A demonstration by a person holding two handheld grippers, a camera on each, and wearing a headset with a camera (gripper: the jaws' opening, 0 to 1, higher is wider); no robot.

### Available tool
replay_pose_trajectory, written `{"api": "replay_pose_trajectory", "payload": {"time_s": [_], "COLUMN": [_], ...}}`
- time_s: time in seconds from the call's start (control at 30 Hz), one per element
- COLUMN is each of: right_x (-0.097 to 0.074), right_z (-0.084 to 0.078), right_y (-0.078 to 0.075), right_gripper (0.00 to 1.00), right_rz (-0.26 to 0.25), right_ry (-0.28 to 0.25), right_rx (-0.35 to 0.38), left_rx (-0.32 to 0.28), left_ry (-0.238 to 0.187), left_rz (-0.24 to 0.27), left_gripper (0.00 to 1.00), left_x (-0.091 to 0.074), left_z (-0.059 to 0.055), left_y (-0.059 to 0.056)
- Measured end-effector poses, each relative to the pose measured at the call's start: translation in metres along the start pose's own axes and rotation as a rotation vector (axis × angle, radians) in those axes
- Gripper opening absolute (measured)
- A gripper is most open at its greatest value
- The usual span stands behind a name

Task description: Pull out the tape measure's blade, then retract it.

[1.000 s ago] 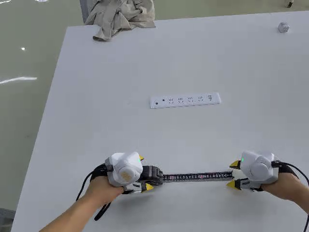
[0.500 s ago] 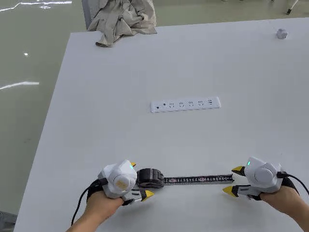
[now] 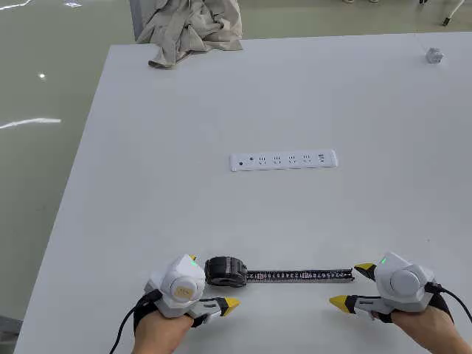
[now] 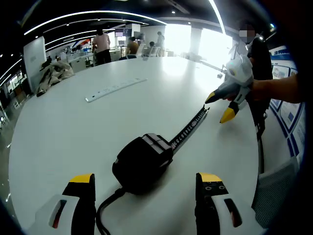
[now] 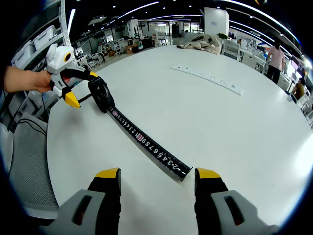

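Note:
The black tape measure case (image 3: 225, 271) lies on the white table (image 3: 258, 96), with its blade (image 3: 299, 276) drawn out to the right and flat on the surface. My left gripper (image 3: 212, 280) stands open just behind the case, touching nothing. In the left gripper view the case (image 4: 143, 161) sits a little ahead of the open jaws, and the blade (image 4: 190, 129) runs toward the right gripper (image 4: 227, 103). My right gripper (image 3: 352, 284) is open near the blade's free end. In the right gripper view the blade (image 5: 146, 142) ends just ahead of the yellow tips and the case (image 5: 101, 95) lies far off.
A white power strip (image 3: 283, 159) lies mid-table beyond the tape. Crumpled beige cloth (image 3: 193, 26) sits at the far left corner and a small white object (image 3: 434, 55) at the far right. The table's left edge drops to the floor. People stand far off in the room (image 4: 101, 44).
Both grippers have drawn back toward me and opened; the left has let go of the case and the right has left the blade's end. The blade stays extended.

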State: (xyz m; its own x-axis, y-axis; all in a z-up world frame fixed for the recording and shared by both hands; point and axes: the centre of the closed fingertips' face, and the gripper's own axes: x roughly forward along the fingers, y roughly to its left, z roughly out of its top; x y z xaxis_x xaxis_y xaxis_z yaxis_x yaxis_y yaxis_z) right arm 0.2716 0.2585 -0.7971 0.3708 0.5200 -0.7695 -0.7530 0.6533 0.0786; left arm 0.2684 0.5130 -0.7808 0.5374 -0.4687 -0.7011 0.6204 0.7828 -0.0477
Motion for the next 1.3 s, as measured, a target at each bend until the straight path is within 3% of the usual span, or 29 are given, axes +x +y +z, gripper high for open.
{"api": "replay_pose_trajectory", "payload": {"time_s": [0.3,0.47,0.53,0.6,0.73,0.87,1.1,1.3], "right_x": [-0.007,-0.013,-0.014,-0.016,-0.018,-0.022,-0.030,-0.037], "right_z": [0.003,-0.002,-0.004,-0.007,-0.009,-0.010,-0.014,-0.013], "right_y": [0.013,0.020,0.022,0.023,0.030,0.039,0.043,0.053], "right_gripper": [0.72,0.77,0.78,0.79,0.82,0.86,0.93,0.96], "right_rz": [-0.042,-0.064,-0.085,-0.104,-0.107,-0.113,-0.137,-0.140], "right_ry": [-0.033,-0.042,-0.047,-0.053,-0.055,-0.062,-0.067,-0.075], "right_rx": [0.077,0.134,0.154,0.197,0.214,0.225,0.249,0.251], "left_rx": [-0.080,-0.099,-0.127,-0.135,-0.160,-0.223,-0.237,-0.258], "left_ry": [0.004,-0.002,-0.026,-0.018,-0.014,-0.031,-0.021,-0.032], "left_rz": [0.062,0.114,0.138,0.160,0.175,0.180,0.197,0.215], "left_gripper": [0.89,0.92,0.92,0.92,0.97,0.99,1.00,1.00], "left_x": [-0.008,-0.017,-0.020,-0.021,-0.024,-0.029,-0.037,-0.048], "left_z": [-0.009,-0.012,-0.010,-0.014,-0.017,-0.019,-0.031,-0.034], "left_y": [-0.002,0.001,0.002,0.002,-0.002,-0.005,-0.011,-0.015]}}
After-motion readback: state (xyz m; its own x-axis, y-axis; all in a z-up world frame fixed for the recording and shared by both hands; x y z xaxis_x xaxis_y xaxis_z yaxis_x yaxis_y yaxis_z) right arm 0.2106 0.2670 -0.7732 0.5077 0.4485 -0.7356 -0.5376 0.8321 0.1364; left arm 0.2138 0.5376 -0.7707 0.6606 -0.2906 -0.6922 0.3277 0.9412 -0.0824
